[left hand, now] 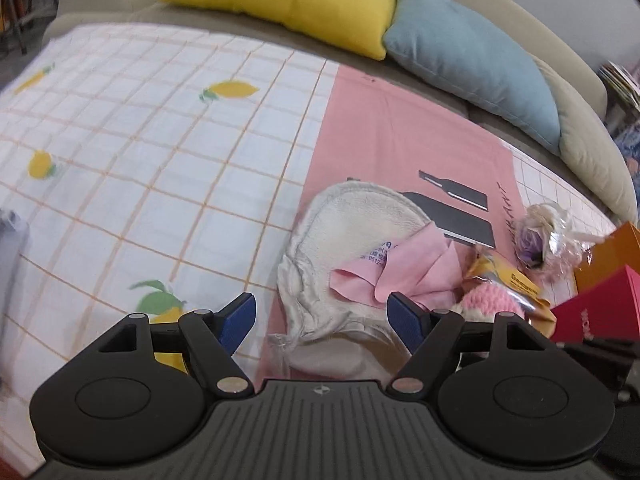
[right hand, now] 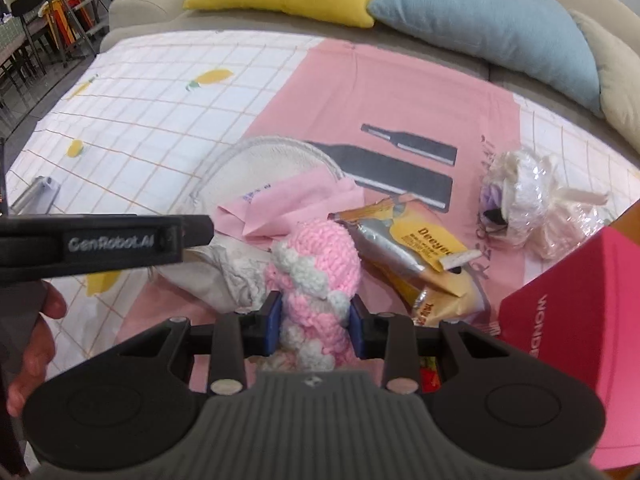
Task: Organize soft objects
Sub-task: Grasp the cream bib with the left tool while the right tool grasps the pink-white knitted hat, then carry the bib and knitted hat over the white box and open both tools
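My right gripper (right hand: 316, 326) has its 2 blue pads pressed on the pink-and-white knitted toy (right hand: 316, 276), whose long axis runs from near to far, its rounded pink end pointing away toward the cushions; it is chunky crochet with white bobbles, just right of the white fleece pouch (right hand: 256, 160). My left gripper (left hand: 322, 320) hangs wide open and empty above that pouch (left hand: 352, 220); a pink cloth (left hand: 400, 268) lies on it.
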